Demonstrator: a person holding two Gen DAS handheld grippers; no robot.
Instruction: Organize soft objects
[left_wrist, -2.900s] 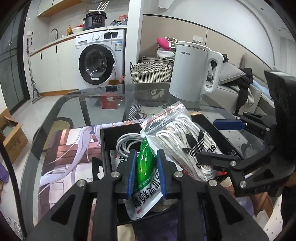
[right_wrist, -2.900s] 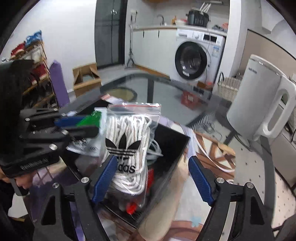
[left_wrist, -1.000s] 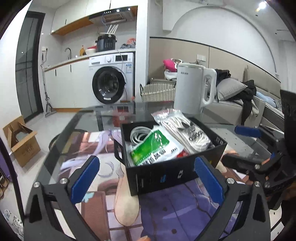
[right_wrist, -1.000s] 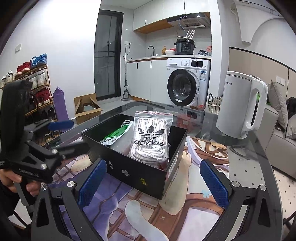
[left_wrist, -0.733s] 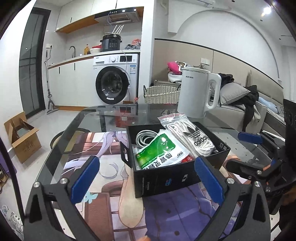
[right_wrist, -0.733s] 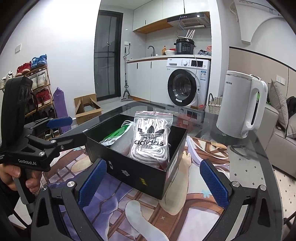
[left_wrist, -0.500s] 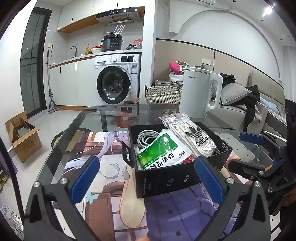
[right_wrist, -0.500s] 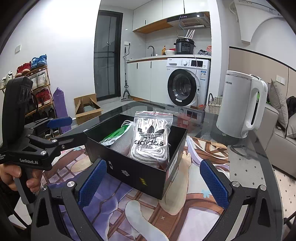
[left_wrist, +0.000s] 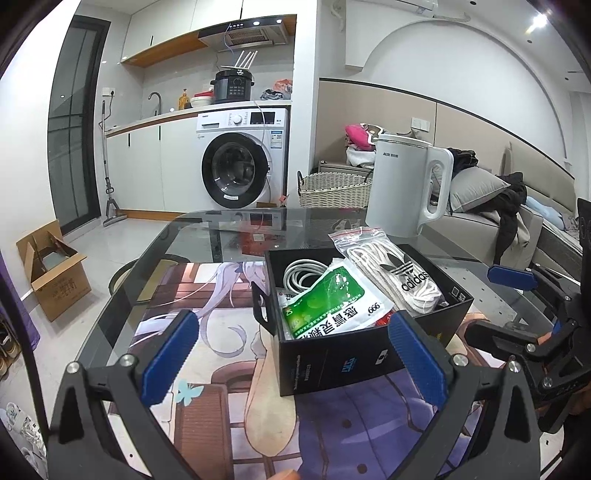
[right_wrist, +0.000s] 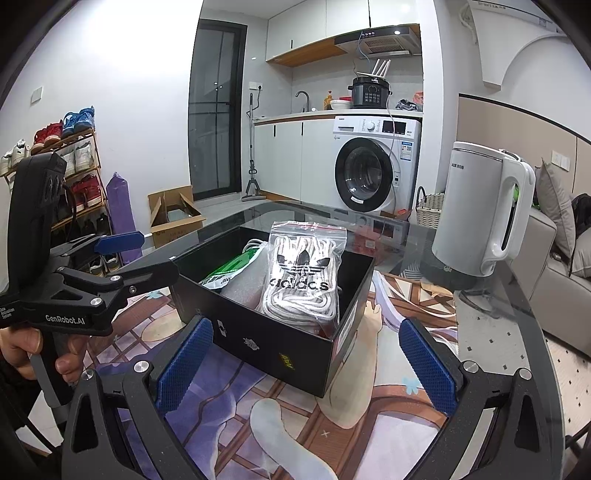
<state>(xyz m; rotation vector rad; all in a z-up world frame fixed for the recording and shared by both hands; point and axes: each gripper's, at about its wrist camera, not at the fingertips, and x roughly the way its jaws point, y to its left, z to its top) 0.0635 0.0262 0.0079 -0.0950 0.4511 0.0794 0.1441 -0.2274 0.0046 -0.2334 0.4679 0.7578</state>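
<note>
A black open box (left_wrist: 332, 365) (right_wrist: 258, 343) stands on the printed mat on the glass table. In it lie a green and white sachet pack (left_wrist: 328, 306) (right_wrist: 225, 273), a clear bag of white adidas laces (left_wrist: 399, 277) (right_wrist: 301, 280) and a coiled white cable (left_wrist: 301, 271). My left gripper (left_wrist: 291, 350) is open and empty, held back in front of the box; it also shows at the left of the right wrist view (right_wrist: 136, 254). My right gripper (right_wrist: 303, 363) is open and empty in front of the box; it also shows in the left wrist view (left_wrist: 506, 299).
A white electric kettle (left_wrist: 404, 188) (right_wrist: 480, 214) stands on the glass table behind the box. The printed mat (left_wrist: 207, 369) (right_wrist: 369, 406) covers the near part of the table. A washing machine (left_wrist: 242, 162), a wicker basket (left_wrist: 332, 188) and a sofa (left_wrist: 517, 221) lie beyond.
Both grippers let go of the packs, opened wide and drew back from the box. Over the last half second the left view shifted only slightly; the right barely moved.
</note>
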